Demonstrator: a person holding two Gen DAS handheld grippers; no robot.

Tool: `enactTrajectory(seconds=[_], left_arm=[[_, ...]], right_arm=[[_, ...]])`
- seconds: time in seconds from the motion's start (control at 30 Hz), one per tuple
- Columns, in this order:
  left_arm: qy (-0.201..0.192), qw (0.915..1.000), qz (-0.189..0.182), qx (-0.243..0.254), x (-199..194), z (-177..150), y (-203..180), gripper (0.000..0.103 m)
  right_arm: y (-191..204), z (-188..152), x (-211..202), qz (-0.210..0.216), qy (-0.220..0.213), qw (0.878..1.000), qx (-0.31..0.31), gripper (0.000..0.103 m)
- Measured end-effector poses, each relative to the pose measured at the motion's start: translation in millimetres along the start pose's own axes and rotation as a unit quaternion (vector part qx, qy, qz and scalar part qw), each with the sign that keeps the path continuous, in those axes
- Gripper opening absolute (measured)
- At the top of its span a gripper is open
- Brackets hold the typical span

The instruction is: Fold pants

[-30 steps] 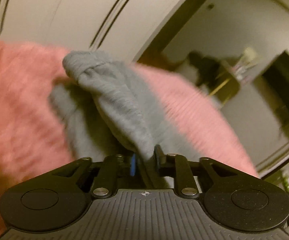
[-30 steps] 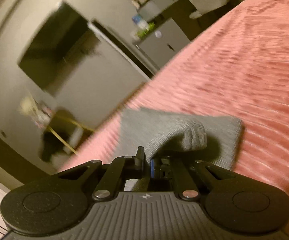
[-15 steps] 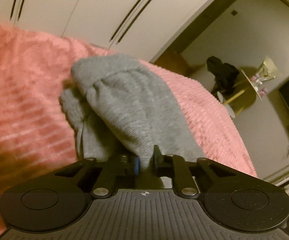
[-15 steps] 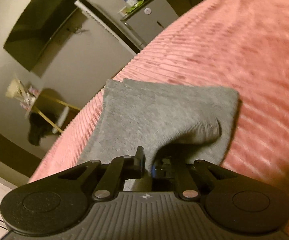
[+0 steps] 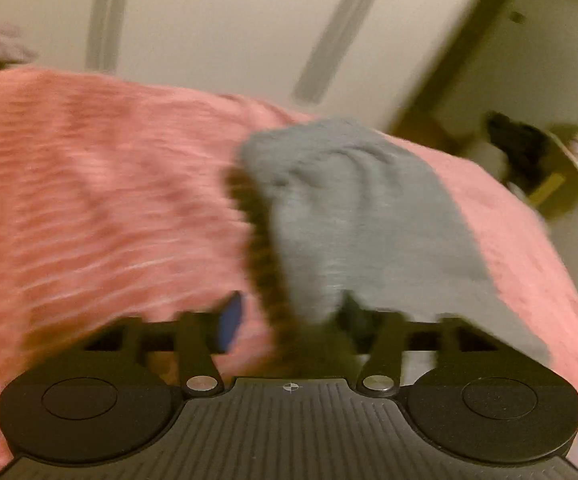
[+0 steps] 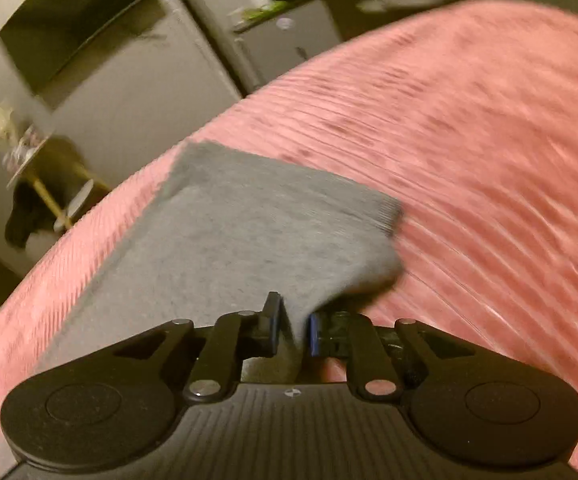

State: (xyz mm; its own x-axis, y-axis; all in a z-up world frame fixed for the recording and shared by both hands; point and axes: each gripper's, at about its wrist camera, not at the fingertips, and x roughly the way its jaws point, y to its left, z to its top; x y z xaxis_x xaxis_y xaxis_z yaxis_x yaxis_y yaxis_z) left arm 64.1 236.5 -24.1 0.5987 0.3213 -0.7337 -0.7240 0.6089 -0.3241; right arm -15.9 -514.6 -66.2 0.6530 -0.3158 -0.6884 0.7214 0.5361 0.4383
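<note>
While the folded grey pants (image 5: 361,216) lie on the pink ribbed bedspread (image 5: 101,184) at mid-frame, the left tongs (image 5: 289,320) have just sprung wide apart, the cloth edge loose between them. The right tongs (image 6: 293,328) have begun parting, narrowly, fabric (image 6: 249,232) between their pads.
</note>
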Motion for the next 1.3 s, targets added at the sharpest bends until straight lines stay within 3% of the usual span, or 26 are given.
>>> enactTrajectory(seconds=[0.07,0.2,0.27,0.33,0.4,0.5,0.57,0.67,0.73,0.83,0.9,0.97,1.07,1.13,1.27,1.3], left_arm=[[-0.015,0.9997,0.019,-0.011,-9.9,4.0,-1.1,0.079],[-0.076,0.995,0.06,0.025,-35.7,10.4,-26.9,0.081],[-0.121,0.9904,0.052,0.041,-50.0,5.6,-45.3,0.087],[-0.145,0.9874,0.018,0.061,-57.4,-6.6,-62.5,0.089],[-0.124,0.9855,-0.025,0.114,-52.4,-18.1,-86.5,0.089],[-0.074,0.9759,-0.084,0.187,-41.1,-42.3,-130.7,0.083],[-0.056,0.9624,-0.114,0.24,-31.7,-62.1,-161.2,0.081],[-0.044,0.9432,-0.126,0.304,-10.8,-85.2,-193.6,0.072],[-0.035,0.9357,-0.128,0.327,4.3,-96.1,-209.4,0.068],[-0.024,0.9297,-0.097,0.354,35.4,-109.2,-224.3,0.068],[-0.028,0.9208,-0.053,0.385,59.0,-118.9,-230.1,0.07],[-0.049,0.9096,-0.033,0.411,73.9,-121.7,-230.8,0.079],[-0.065,0.9084,-0.025,0.412,78.5,-117.3,-227.8,0.089],[-0.076,0.9075,-0.015,0.413,81.5,-114.5,-232.2,0.101],[-0.058,0.9208,-0.016,0.385,79.7,-99.9,-234.0,0.102],[-0.056,0.9224,-0.018,0.382,74.8,-98.6,-232.3,0.097]], right_arm=[[-9.3,5.8,-11.5,-0.004,-0.009,0.999,0.036,0.033],[15.2,15.5,-36.9,-0.061,-0.064,0.996,-0.016,0.037],[40.4,13.0,-46.3,-0.037,-0.087,0.994,-0.059,0.037],[73.4,1.9,-47.6,0.012,-0.076,0.991,-0.106,0.037],[106.9,-16.4,-40.9,0.065,-0.044,0.985,-0.152,0.037],[160.9,-59.8,-22.9,0.121,0.008,0.964,-0.235,0.036],[190.8,-89.8,-16.4,0.138,0.021,0.946,-0.294,0.035],[228.8,-124.4,-7.5,0.16,0.032,0.914,-0.371,0.028],[250.6,-140.5,-4.3,0.175,0.028,0.895,-0.409,0.028],[278.8,-154.3,8.2,0.188,0.023,0.878,-0.439,0.025],[295.5,-169.6,16.6,0.191,0.03,0.867,-0.46,0.021],[306.8,-188.2,34.5,0.174,0.04,0.858,-0.481,0.02],[317.7,-200.6,53.9,0.163,0.002,0.848,-0.504,0.02],[324.7,-200.3,64.5,0.161,-0.013,0.849,-0.504,0.019],[318.4,-181.4,63.3,0.187,0.013,0.853,-0.487,0.02],[311.7,-172.4,56.8,0.192,0.029,0.857,-0.477,0.02]])
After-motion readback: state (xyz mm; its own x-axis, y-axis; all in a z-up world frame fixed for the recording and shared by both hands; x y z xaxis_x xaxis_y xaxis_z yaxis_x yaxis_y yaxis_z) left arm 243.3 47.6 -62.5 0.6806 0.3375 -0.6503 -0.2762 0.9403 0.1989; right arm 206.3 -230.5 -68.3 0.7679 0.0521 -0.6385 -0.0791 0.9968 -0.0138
